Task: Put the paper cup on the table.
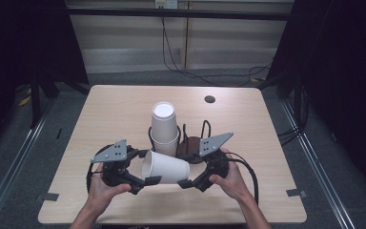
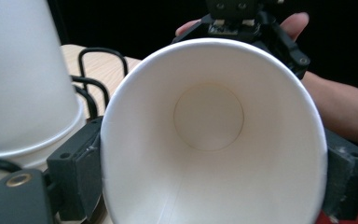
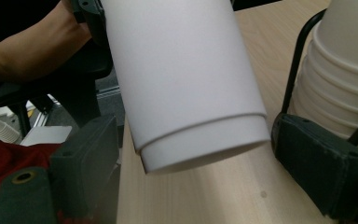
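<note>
We hold a single white paper cup (image 1: 166, 167) on its side between our two grippers, clear of the table (image 1: 100, 114). The left gripper (image 1: 145, 181) grasps it at the wide mouth: in the left gripper view the rim (image 2: 121, 93) is squeezed between the two pads (image 2: 81, 161), pressed slightly out of round, and we look straight down the inside to the flat bottom. The cup is empty. That grip at the rim is probably what lets the left hand carry the cup alone.

The right gripper (image 1: 185, 183) sits at the narrow base end. In the right gripper view the base (image 3: 205, 149) hangs between the pads (image 3: 321, 158) with a gap showing on both sides, so those jaws stand released around it, not clamping. We judge this to be a handover or a pull: one hand fixes the mouth while the other is placed to take the foot.

Just beyond the jaws stands a black wire holder (image 1: 190, 133) on a round dark base. Its left ring holds a stack of upturned cups (image 1: 164, 126), nested bottoms up, the ribs of their rims showing beside the right jaw. The ring on the right of the holder looks empty.

Farther off, a small dark hole (image 1: 209, 99) sits near the table's far edge.
</note>
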A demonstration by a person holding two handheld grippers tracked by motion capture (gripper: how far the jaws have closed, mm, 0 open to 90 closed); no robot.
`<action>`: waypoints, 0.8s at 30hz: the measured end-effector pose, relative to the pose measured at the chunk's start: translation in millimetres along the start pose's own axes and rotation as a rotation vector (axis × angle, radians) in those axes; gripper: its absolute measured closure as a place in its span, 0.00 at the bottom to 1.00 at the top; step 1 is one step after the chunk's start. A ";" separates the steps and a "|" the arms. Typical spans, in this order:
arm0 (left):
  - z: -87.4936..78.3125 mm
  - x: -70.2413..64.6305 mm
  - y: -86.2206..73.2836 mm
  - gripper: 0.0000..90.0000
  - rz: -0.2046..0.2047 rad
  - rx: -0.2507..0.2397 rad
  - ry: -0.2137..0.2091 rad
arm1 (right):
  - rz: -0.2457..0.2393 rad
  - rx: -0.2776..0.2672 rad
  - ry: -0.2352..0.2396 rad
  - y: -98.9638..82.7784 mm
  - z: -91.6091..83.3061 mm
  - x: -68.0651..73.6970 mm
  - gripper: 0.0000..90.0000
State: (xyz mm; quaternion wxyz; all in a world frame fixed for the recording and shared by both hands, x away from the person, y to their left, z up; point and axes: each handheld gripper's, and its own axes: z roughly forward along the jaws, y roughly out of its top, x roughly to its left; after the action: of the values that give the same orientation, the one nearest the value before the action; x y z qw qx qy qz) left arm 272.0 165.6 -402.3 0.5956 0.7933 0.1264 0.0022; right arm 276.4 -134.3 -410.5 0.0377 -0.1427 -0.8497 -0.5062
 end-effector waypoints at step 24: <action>-34.6 10.9 -6.2 0.14 -0.019 0.087 0.152 | 0.034 -0.038 -0.084 -0.9 -7.1 -5.9 0.15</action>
State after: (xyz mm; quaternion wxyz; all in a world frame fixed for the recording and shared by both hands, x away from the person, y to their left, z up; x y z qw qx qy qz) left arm 276.0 202.1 -399.7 0.5493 0.8146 0.1789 0.0511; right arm 281.2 -142.1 -409.1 0.0079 -0.1787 -0.8383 -0.5150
